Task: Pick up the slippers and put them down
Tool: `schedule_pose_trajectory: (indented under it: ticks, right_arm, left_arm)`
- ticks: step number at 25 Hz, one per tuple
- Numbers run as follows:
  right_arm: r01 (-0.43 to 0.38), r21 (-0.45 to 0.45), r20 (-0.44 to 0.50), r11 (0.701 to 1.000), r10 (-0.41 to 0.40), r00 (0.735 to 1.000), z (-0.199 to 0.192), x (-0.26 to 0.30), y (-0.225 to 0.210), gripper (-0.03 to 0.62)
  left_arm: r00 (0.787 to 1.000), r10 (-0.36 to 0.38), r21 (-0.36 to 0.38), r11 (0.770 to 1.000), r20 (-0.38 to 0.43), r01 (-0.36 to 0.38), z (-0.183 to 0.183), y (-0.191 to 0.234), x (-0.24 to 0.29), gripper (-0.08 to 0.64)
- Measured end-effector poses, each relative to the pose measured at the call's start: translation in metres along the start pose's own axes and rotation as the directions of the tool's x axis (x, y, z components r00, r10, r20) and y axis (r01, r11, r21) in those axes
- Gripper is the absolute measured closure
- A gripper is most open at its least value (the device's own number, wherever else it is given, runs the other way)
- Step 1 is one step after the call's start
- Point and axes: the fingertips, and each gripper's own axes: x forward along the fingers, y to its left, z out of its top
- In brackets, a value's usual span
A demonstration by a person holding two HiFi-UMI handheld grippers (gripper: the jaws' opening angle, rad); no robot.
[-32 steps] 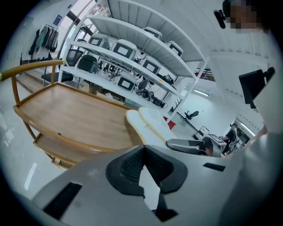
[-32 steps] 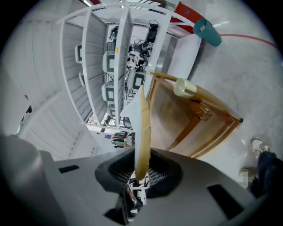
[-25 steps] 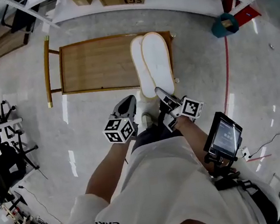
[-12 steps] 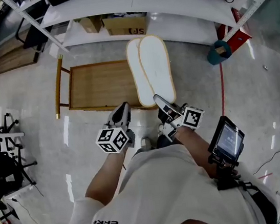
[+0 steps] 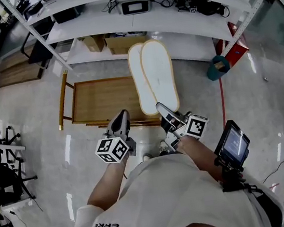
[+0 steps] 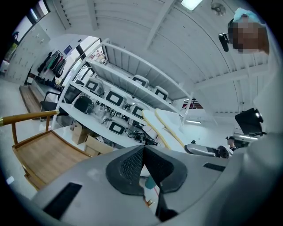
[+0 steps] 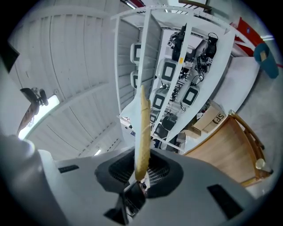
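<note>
Slippers (image 5: pixel 153 74) hide their uppers, clamped in right hand-held gripper (image 5: pixel 165 112); left hand-held gripper (image 5: pixel 120 121) closed, empty.

Head view steeply down, gripper views level (shelves (image 5: pixel 93 27) shared)

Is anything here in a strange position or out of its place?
The two white slippers hang in the air over the wooden rack, side by side, clamped at one end by the right gripper. Nothing looks spilled or damaged.
</note>
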Motion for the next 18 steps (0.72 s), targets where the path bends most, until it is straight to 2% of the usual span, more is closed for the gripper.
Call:
schedule_pose_trajectory:
  ticks: [7,13,18]
  right_arm:
    - [0.018,-0.036,0.019,0.999,-0.017,1.0,0.013,-0.013,0.016,0.538]
    - [0.044,-0.047,0.023,0.998,-0.043,0.999,0.009,-0.016,0.025,0.538]
    - [0.04,-0.048,0.022,0.998,-0.039,0.999,0.004,-0.013,0.03,0.538]
  left_arm:
    - [0.999,-0.031,-0.026,0.999,0.039,0.032,0.011,-0.013,0.001,0.557]
    - [0.996,-0.068,0.016,0.998,0.052,0.068,0.028,-0.022,0.0,0.557]
    - [0.997,-0.069,0.022,0.997,0.043,0.068,0.03,-0.021,-0.002,0.557]
